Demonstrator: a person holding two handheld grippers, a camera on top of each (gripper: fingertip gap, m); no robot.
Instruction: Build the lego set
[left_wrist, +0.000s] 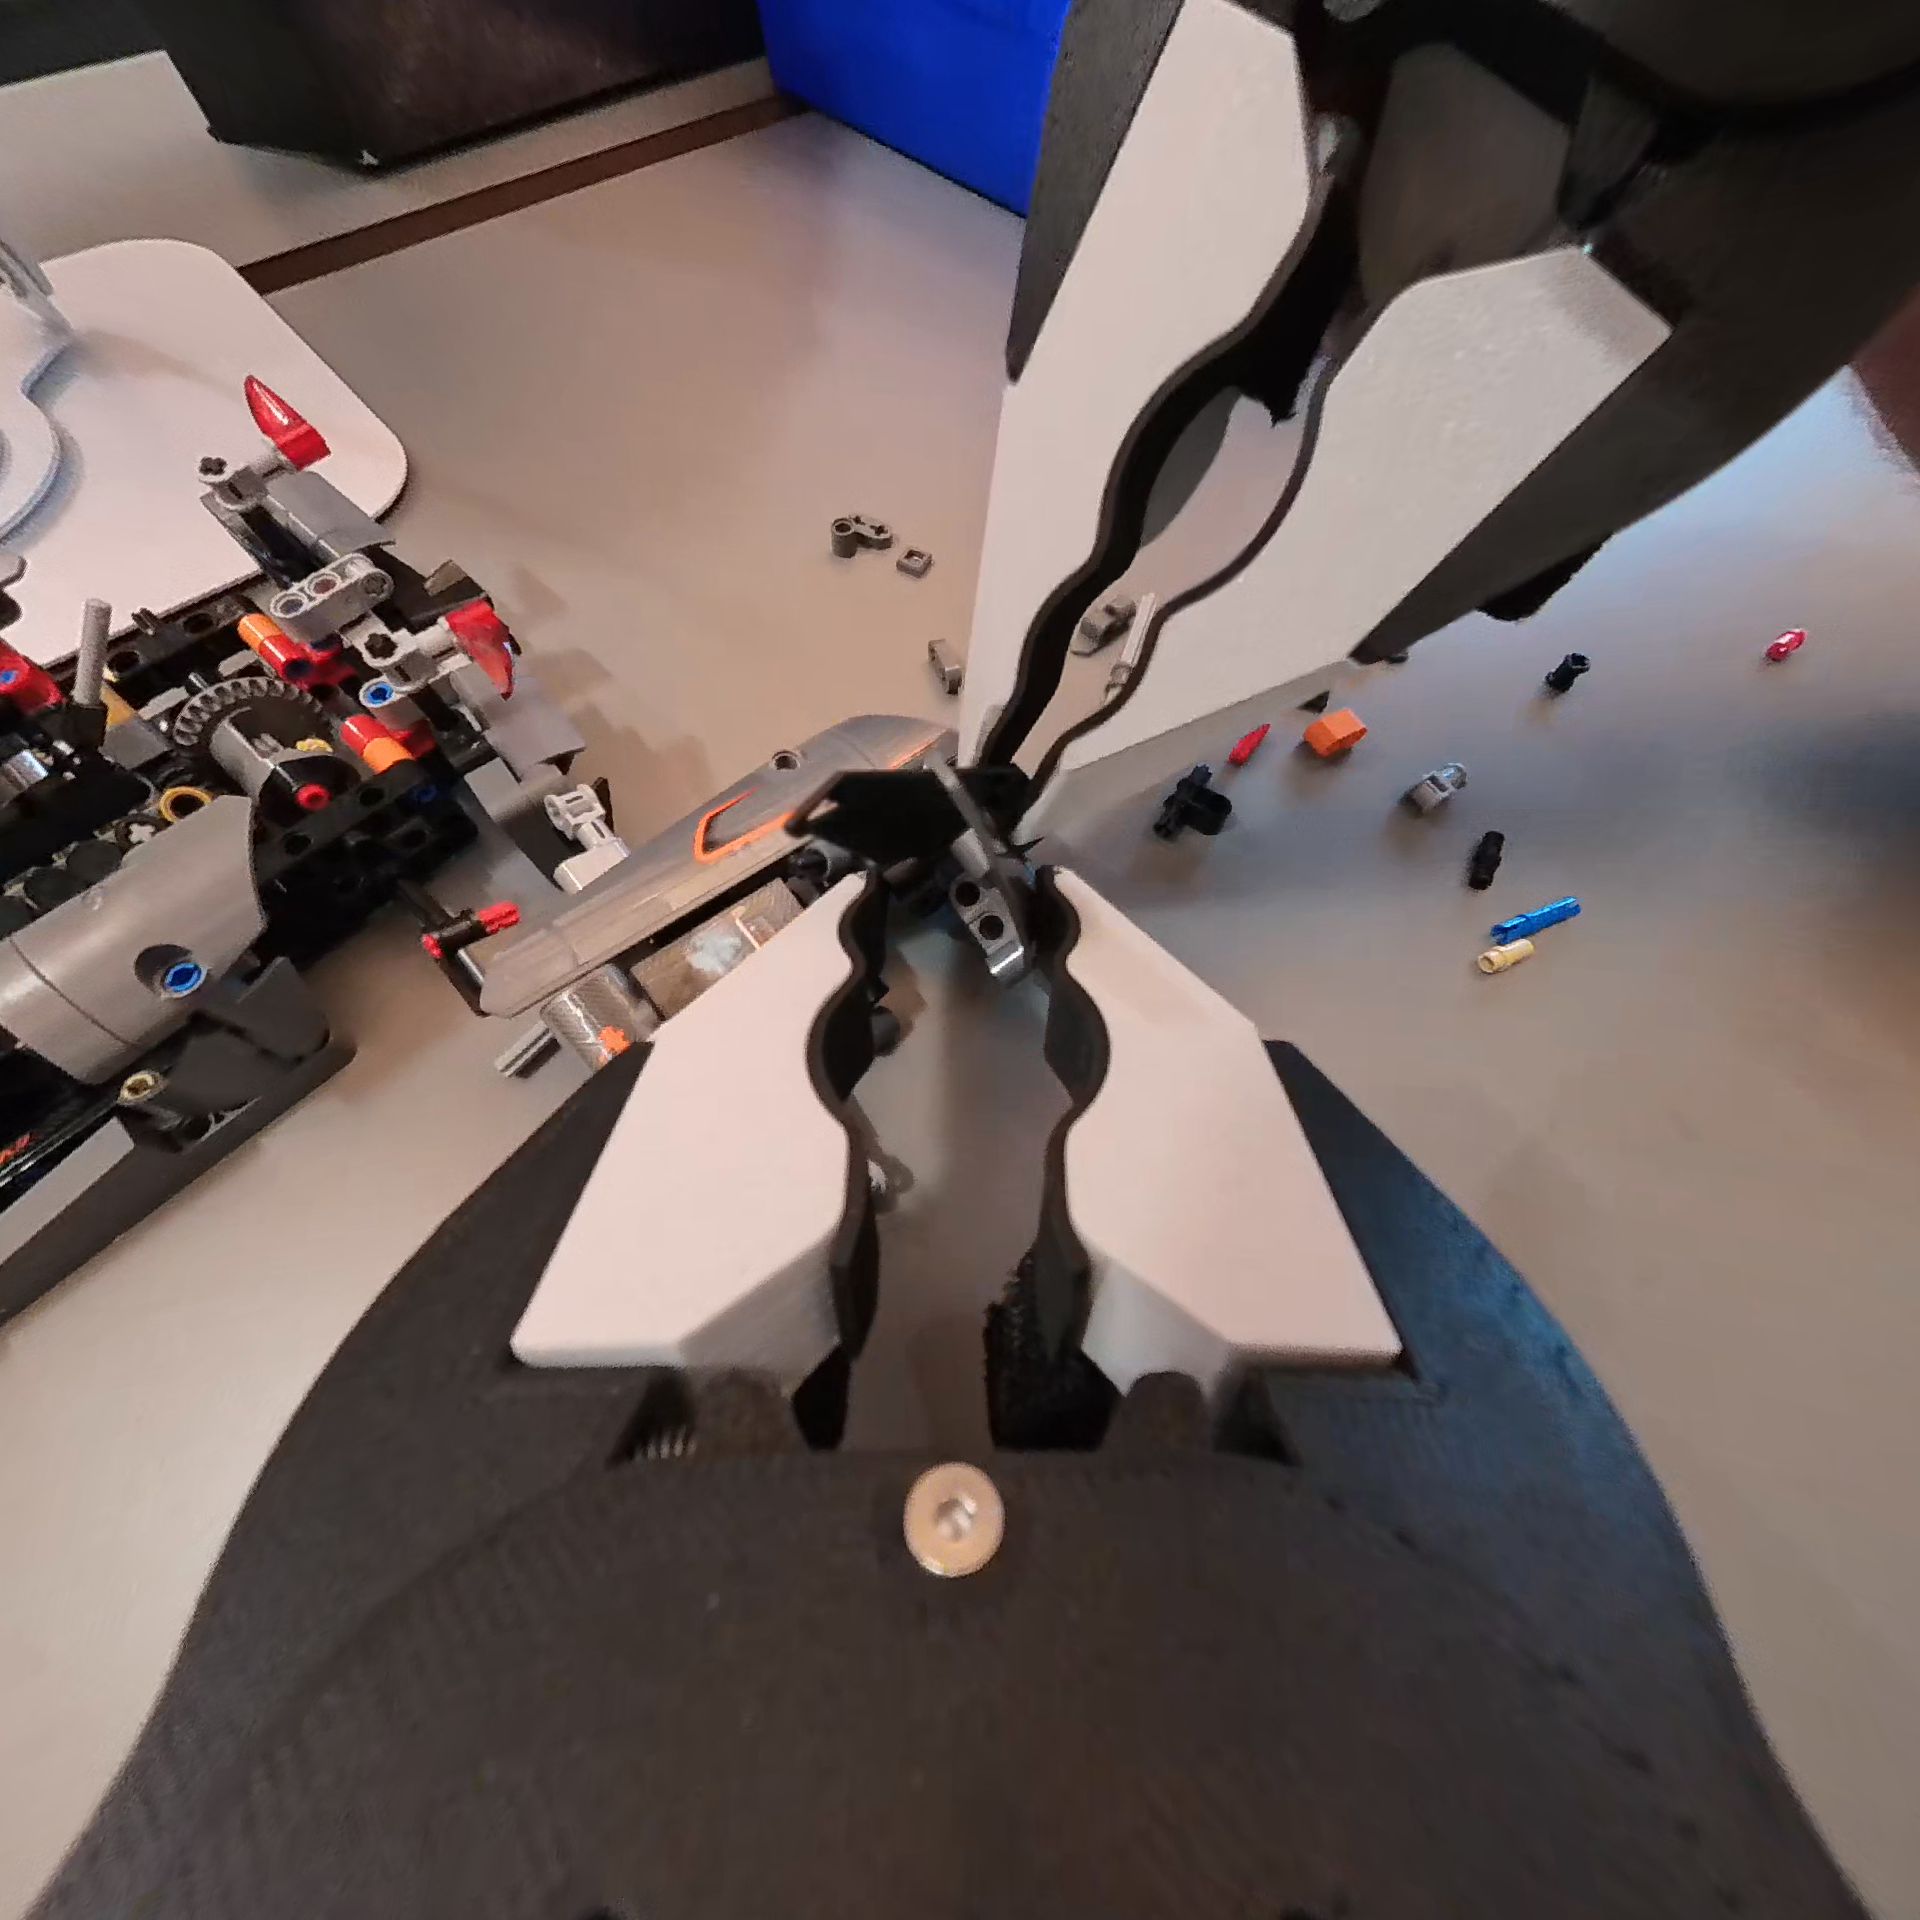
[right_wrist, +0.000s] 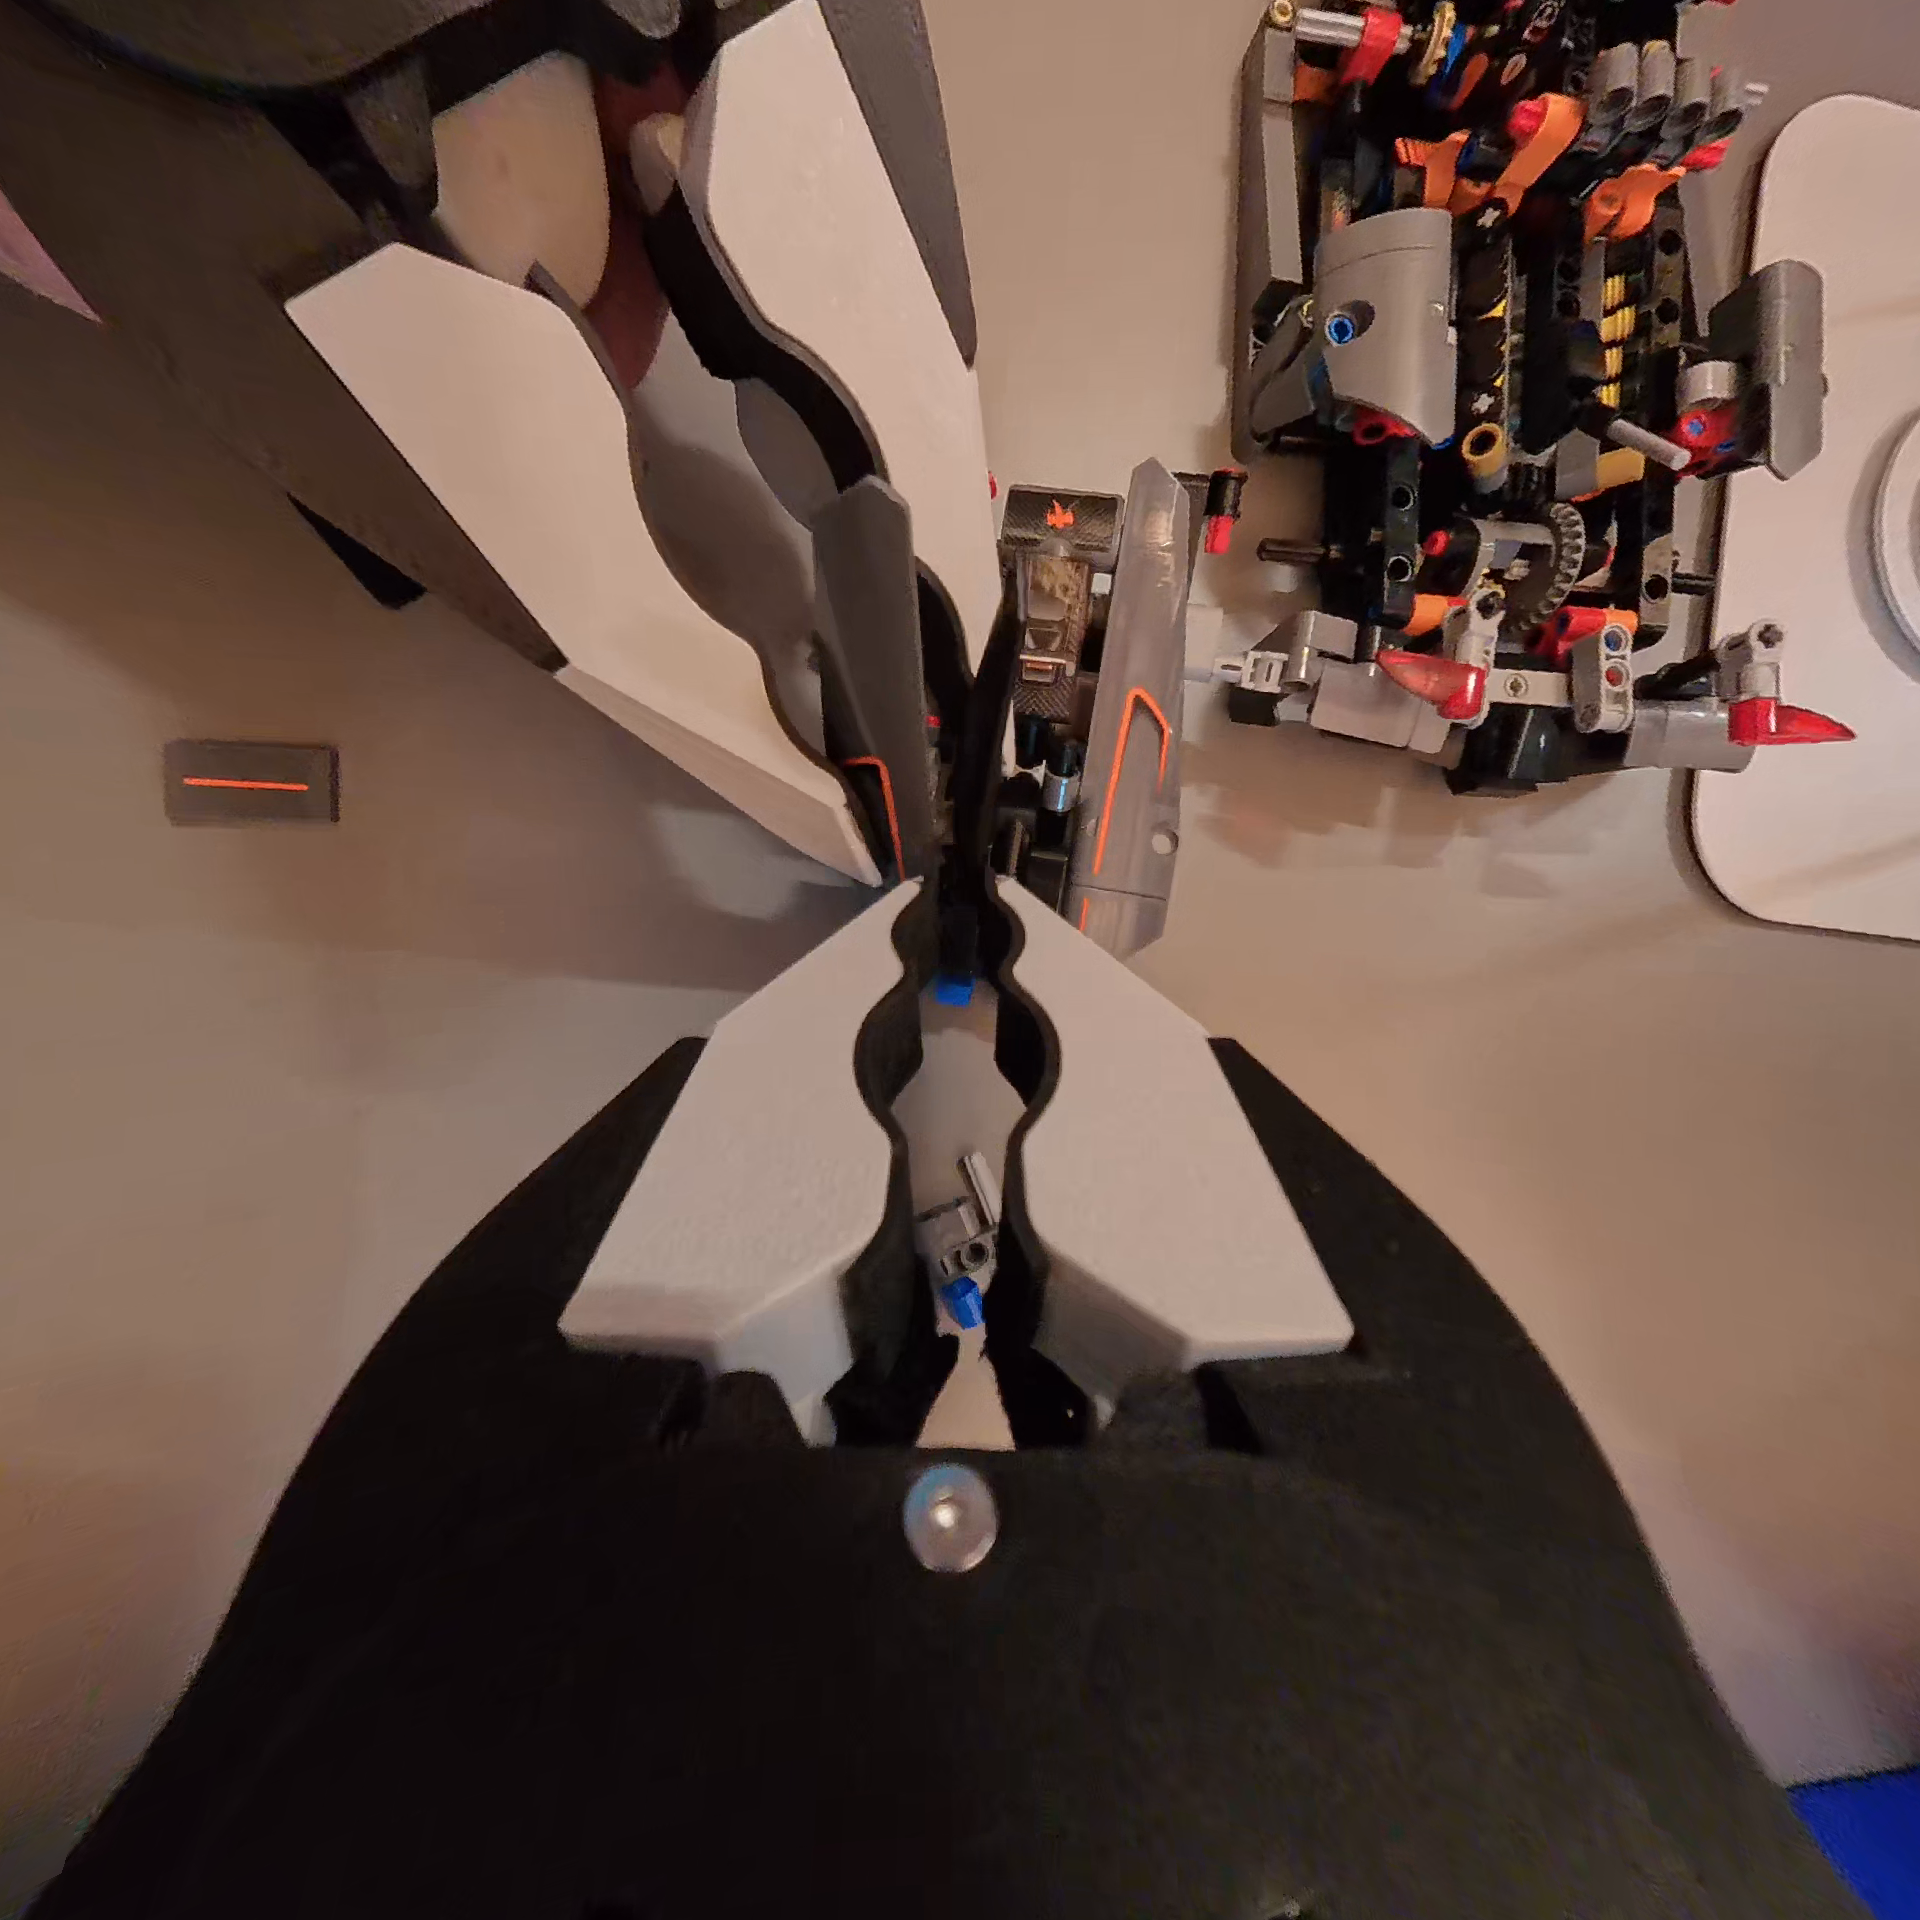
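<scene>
While both tools pinch the sub-assembly, table rightward lies open.

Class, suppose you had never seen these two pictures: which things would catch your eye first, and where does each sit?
First, the two grippers meeting tip to tip at the centre: the left gripper and the right gripper both pinch a small grey and black lego piece with orange lines. Next comes the big half-built lego car, bright with red and orange parts, beside a white board. Small loose parts lie scattered on the table.
</scene>
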